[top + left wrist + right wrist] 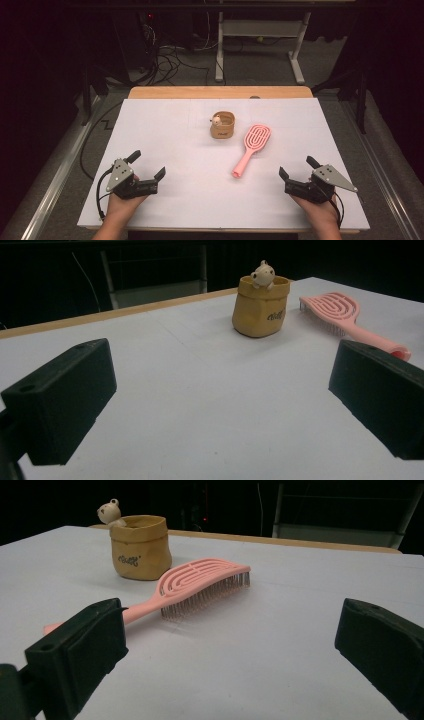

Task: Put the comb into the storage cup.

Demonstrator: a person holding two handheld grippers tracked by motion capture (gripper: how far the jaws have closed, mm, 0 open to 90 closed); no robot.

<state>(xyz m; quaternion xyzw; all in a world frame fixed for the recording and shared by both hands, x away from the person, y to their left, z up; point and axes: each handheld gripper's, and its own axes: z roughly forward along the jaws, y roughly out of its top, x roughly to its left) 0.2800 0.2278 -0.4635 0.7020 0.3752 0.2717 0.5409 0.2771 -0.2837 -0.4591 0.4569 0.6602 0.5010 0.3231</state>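
Note:
A pink hairbrush (251, 145) (345, 315) (192, 587) lies bristles down on the white table top, handle toward the near side. Just to its left stands a tan pouch-shaped holder (223, 125) (260, 307) (140, 546) with a small cream bear figure (217, 119) (263, 275) (109, 512) on its rim. My left gripper (148, 164) (220, 405) rests open near the front left of the table, nothing between its jaws. At the front right, my right gripper (298, 167) (230, 650) is open too, empty, a little right of the brush handle's tip.
The white sheet (165, 130) covers a wooden table whose far edge (220, 92) shows bare. Beyond it are a desk frame (260, 35) and cables (170, 55) on a dark floor. A hand holds each gripper at the near edge.

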